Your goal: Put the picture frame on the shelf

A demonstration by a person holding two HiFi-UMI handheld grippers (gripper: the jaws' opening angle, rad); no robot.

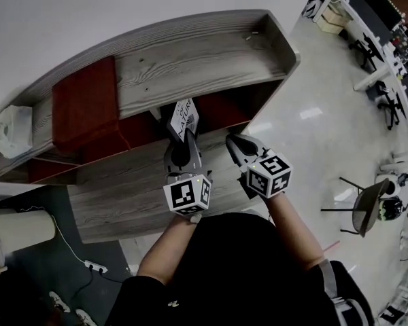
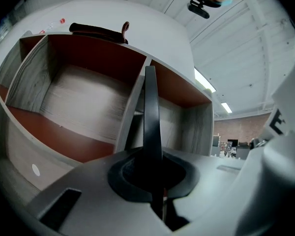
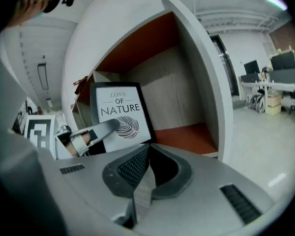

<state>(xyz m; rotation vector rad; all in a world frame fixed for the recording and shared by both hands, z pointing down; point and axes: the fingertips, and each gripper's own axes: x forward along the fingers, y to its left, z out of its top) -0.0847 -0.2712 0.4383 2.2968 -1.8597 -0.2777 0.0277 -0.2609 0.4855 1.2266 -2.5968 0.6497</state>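
Frame: picture frame (image 1: 183, 117) pinched edge-on in left gripper (image 1: 183, 141), at the shelf (image 1: 190, 66) cubby mouth
Right gripper (image 1: 239, 148): jaws together, empty
Risk: thin-edge grip (not much bite) could twist, clipping the divider (image 2: 130, 112)

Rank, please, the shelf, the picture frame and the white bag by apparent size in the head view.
1. shelf, by far
2. bag
3. frame; the left gripper hides its lower part, so it shows smaller than it is
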